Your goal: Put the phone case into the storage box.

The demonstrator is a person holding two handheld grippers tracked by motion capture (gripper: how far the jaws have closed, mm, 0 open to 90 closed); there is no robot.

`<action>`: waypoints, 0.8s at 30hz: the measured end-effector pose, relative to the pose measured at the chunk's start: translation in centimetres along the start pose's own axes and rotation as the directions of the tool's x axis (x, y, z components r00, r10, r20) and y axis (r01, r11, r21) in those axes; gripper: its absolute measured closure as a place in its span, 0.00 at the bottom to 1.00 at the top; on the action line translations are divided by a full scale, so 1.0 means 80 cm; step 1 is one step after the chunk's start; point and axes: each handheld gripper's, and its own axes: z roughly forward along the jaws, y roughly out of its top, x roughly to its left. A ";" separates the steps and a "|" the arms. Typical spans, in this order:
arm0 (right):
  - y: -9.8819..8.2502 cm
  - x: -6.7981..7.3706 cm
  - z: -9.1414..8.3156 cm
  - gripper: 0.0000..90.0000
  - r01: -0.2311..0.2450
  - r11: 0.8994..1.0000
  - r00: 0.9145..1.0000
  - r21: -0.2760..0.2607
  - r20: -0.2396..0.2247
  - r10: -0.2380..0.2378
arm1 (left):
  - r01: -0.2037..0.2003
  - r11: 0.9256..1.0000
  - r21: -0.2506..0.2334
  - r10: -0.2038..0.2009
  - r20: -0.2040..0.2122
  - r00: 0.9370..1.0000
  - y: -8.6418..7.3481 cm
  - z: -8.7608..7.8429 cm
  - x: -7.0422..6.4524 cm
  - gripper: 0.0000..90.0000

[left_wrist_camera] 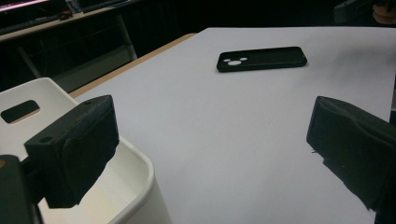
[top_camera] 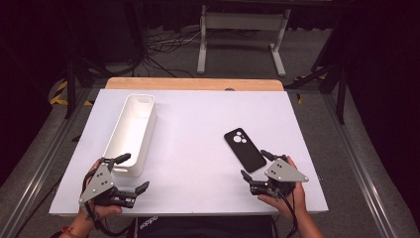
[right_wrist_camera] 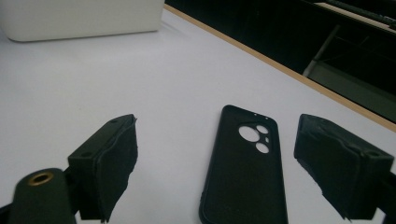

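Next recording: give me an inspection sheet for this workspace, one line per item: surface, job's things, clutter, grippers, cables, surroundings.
Surface: white table top, wooden strip along its far edge, no marks seen.
Job's things: black phone case lying flat, camera cut-outs toward the far edge; long white bin upright on the left side, nothing seen inside.
Clutter: nothing seen.
Grippers: left gripper open, at the near end of the bin, holding nothing; right gripper open, at the near end of the phone case, fingers apart on either side of it, not touching.
Cables: one trails from each gripper; loose cables on the floor beyond the table.
Surroundings: grey floor, white stand, dark backdrop.
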 end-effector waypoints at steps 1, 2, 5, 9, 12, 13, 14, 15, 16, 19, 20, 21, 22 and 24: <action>0.000 -0.001 0.000 0.16 -0.009 1.000 1.000 0.005 -0.002 0.009 | -0.007 1.000 0.006 0.007 -0.003 1.000 0.000 0.000 0.001 0.04; -0.001 -0.002 0.001 0.16 -0.020 1.000 1.000 0.007 -0.001 0.020 | -0.013 1.000 0.014 0.013 -0.007 1.000 0.000 0.000 0.000 0.04; -0.001 -0.007 0.003 0.15 -0.036 0.999 0.999 0.029 -0.001 0.036 | -0.015 1.000 0.022 0.015 0.000 1.000 0.000 0.000 -0.002 0.05; 0.002 -0.013 0.004 0.15 -0.055 0.997 0.998 0.046 -0.011 0.056 | -0.021 1.000 0.021 0.021 0.017 1.000 -0.001 0.000 -0.003 0.05; 0.003 -0.017 0.005 0.15 -0.066 0.996 0.997 0.061 -0.024 0.067 | -0.017 1.000 0.017 0.017 0.027 1.000 -0.001 0.000 0.000 0.05; 0.004 -0.019 0.006 0.14 -0.067 0.995 0.997 0.072 -0.030 0.070 | -0.013 1.000 0.020 0.012 0.030 0.999 -0.001 0.000 0.001 0.05; 0.004 -0.021 0.006 0.15 -0.066 0.995 0.997 0.076 -0.031 0.069 | -0.012 1.000 0.020 0.012 0.028 1.000 -0.002 -0.001 0.001 0.05; 0.005 -0.022 0.006 0.14 -0.068 0.995 0.997 0.080 -0.035 0.071 | -0.011 1.000 0.019 0.010 0.024 1.000 -0.002 -0.001 0.000 0.05; 0.006 -0.025 0.007 0.13 -0.071 0.994 0.997 0.083 -0.034 0.074 | -0.014 1.000 0.020 0.014 0.022 1.000 -0.001 -0.002 -0.001 0.05; 0.011 -0.030 0.010 0.10 -0.071 0.994 0.997 0.087 -0.021 0.073 | -0.032 0.999 0.023 0.031 0.023 0.999 0.000 -0.004 -0.001 0.05; 0.013 -0.033 0.012 0.10 -0.072 0.993 0.997 0.091 -0.024 0.075 | -0.031 0.999 0.022 0.030 0.022 0.999 0.000 -0.003 -0.001 0.05; 0.014 -0.034 0.014 0.10 -0.073 0.993 0.997 0.097 -0.022 0.076 | -0.020 1.000 0.023 0.019 0.025 1.000 -0.001 -0.003 -0.002 0.05; 0.017 -0.037 0.017 0.10 -0.076 0.992 0.996 0.104 -0.032 0.080 | -0.018 1.000 0.025 0.017 0.025 1.000 -0.001 -0.001 -0.002 0.05; 0.018 -0.038 0.019 0.10 -0.074 0.991 0.996 0.114 -0.039 0.079 | -0.025 0.999 0.031 0.025 0.028 0.999 -0.001 -0.001 -0.001 0.05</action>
